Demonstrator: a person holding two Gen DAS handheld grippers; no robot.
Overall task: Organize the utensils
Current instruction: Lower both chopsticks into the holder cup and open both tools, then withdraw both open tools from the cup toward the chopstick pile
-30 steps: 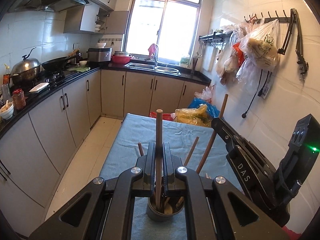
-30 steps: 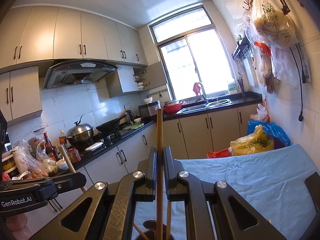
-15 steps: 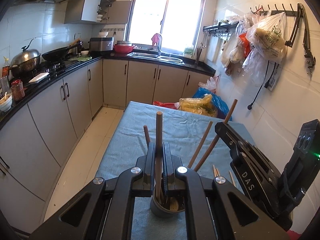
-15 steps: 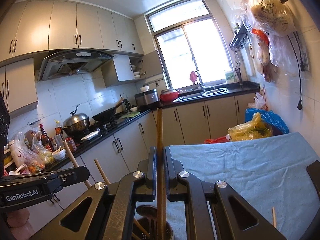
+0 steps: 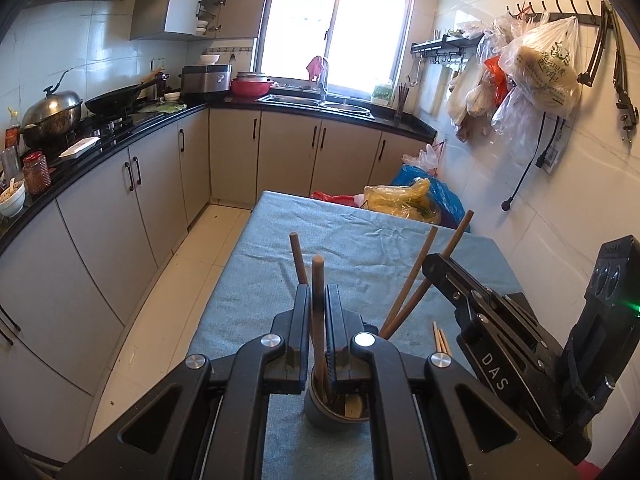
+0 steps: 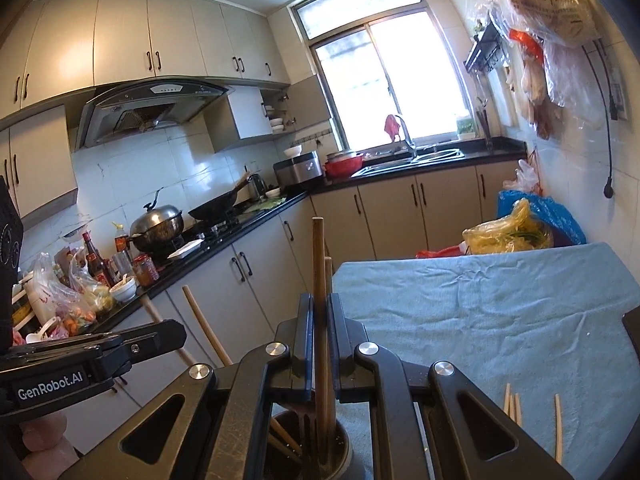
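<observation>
**Lowering two chopsticks into the holder, more still loose on the cloth**

Standing over the round holder [image 5: 335,410], both grippers carry one wooden chopstick each. The left gripper [image 5: 318,322] has its jaws clenched on an upright chopstick [image 5: 318,300] whose lower end already reaches into the holder. The right gripper [image 6: 319,328] has its jaws clamped on another chopstick [image 6: 320,280], its tip also inside the holder mouth. Several sticks lean in the holder already, so the sorting looks well under way.

What seems left: letting go of these two, then gathering the loose chopsticks [image 6: 513,402] on the blue cloth [image 6: 480,304] covering the worktop, at about four o'clock from the holder in the right wrist view, with a single one [image 6: 557,428] just beyond.

Leaning sticks crowd the holder mouth, and the two grippers sit close together, which may hamper a clean release. Bags [image 5: 404,200] lie past the worktop's far end at twelve o'clock, well apart.
</observation>
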